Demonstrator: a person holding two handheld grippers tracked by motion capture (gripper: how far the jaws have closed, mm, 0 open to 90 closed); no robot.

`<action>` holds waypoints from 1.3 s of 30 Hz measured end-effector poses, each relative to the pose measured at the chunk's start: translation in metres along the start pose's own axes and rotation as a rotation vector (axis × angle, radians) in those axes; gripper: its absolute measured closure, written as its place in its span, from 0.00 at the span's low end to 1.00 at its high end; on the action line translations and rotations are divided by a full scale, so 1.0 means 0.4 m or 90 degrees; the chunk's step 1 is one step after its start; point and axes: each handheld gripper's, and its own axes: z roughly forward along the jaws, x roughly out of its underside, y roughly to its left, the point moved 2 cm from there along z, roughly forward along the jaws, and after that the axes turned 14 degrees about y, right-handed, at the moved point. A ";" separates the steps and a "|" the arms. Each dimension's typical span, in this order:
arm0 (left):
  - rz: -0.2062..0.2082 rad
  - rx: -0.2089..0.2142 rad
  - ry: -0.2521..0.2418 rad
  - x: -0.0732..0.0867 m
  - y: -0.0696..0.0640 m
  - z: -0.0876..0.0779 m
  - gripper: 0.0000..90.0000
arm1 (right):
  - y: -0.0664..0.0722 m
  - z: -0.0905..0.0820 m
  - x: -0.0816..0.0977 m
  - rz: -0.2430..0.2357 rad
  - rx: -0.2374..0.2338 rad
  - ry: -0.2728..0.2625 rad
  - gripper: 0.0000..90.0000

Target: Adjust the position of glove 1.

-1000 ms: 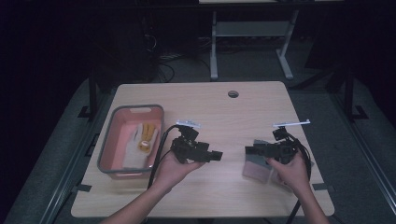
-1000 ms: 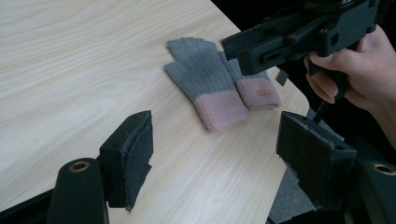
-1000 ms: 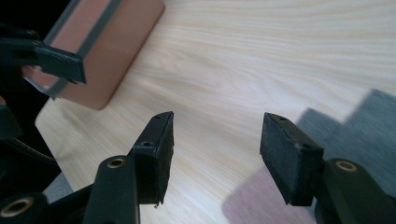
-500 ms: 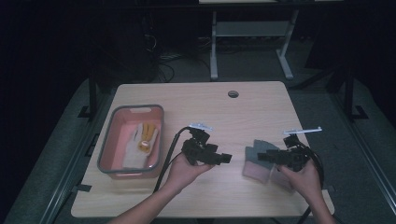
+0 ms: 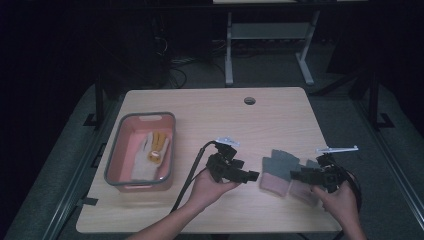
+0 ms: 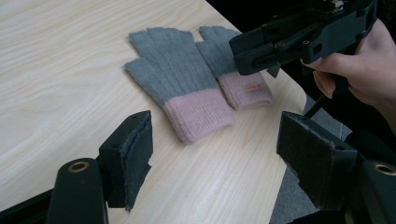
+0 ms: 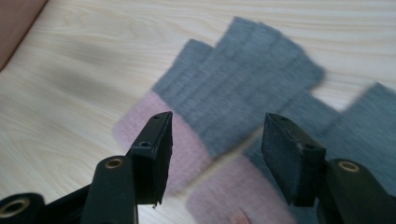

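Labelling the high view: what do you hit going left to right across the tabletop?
Pink bin holding a white and yellow glove → left gripper → grey and pink gloves → right gripper; the gloves and the right gripper overlap, so their order is loose.

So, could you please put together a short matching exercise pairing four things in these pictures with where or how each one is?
Column one:
1. grey and pink gloves
2. white and yellow glove
3. left gripper
4. round hole

Column two:
A. inside the pink bin
B. near the far edge of the table
C. flat on the wood, side by side
D. jaws open, aimed at the gloves

Pairs: 1-C, 2-A, 3-D, 4-B
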 end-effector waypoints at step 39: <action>0.008 -0.005 0.015 0.004 -0.018 0.050 0.30 | -0.052 0.038 0.044 0.044 0.143 0.080 0.85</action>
